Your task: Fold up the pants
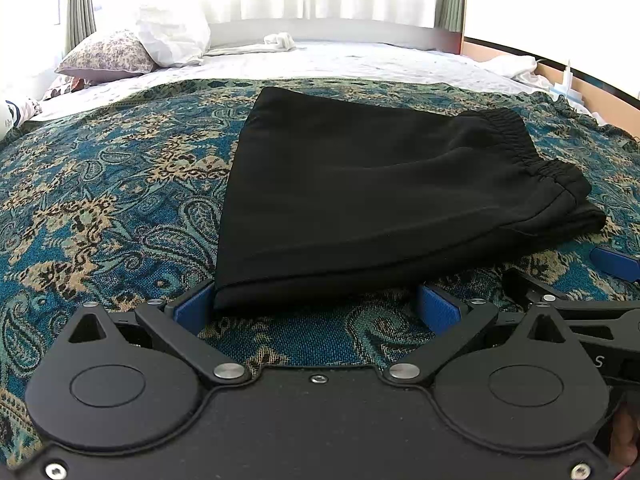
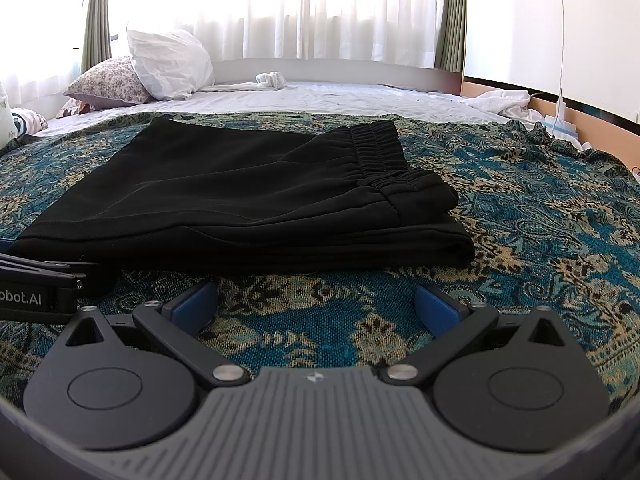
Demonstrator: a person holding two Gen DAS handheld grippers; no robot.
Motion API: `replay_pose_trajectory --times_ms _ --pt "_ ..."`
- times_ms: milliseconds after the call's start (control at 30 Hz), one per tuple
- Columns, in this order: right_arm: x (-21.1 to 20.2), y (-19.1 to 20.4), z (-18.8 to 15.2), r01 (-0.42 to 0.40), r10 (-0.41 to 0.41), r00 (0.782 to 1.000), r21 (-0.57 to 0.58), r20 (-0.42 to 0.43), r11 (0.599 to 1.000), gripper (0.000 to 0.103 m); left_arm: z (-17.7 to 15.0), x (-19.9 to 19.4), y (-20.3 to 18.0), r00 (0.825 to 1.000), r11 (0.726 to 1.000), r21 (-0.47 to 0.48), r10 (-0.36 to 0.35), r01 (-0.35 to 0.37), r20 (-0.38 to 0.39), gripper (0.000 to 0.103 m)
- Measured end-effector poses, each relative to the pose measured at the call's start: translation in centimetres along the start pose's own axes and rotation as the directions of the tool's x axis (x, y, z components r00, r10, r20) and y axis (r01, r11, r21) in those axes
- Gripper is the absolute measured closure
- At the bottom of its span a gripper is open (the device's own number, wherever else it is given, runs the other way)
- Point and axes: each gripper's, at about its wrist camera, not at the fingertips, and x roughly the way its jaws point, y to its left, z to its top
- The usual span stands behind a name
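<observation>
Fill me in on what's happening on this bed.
A person is folding black pants on a blue patterned bedspread, with tongs in each hand. The pants lie folded in a compact stack, elastic waistband on top. Both the left tongs and the right tongs are open and hold nothing. The left ones sit right at the stack's near edge.

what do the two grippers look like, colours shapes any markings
Both have black linkage arms with silver pivot pins, two round black discs at the base, and blue pads on the fingers. The left gripper has a smooth black body with silver screws. The right gripper has a ribbed grey body. Seen from the right wrist, the left one's side bears white lettering ending "obot.AI".
</observation>
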Motion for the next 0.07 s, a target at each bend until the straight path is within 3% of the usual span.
replay_pose_trajectory --times_ms 67 --pt "0.0 0.0 -0.01 0.0 0.0 1.0 0.0 0.0 1.0 0.0 -0.01 0.0 0.0 1.0 1.0 0.0 0.0 0.0 0.0 0.0"
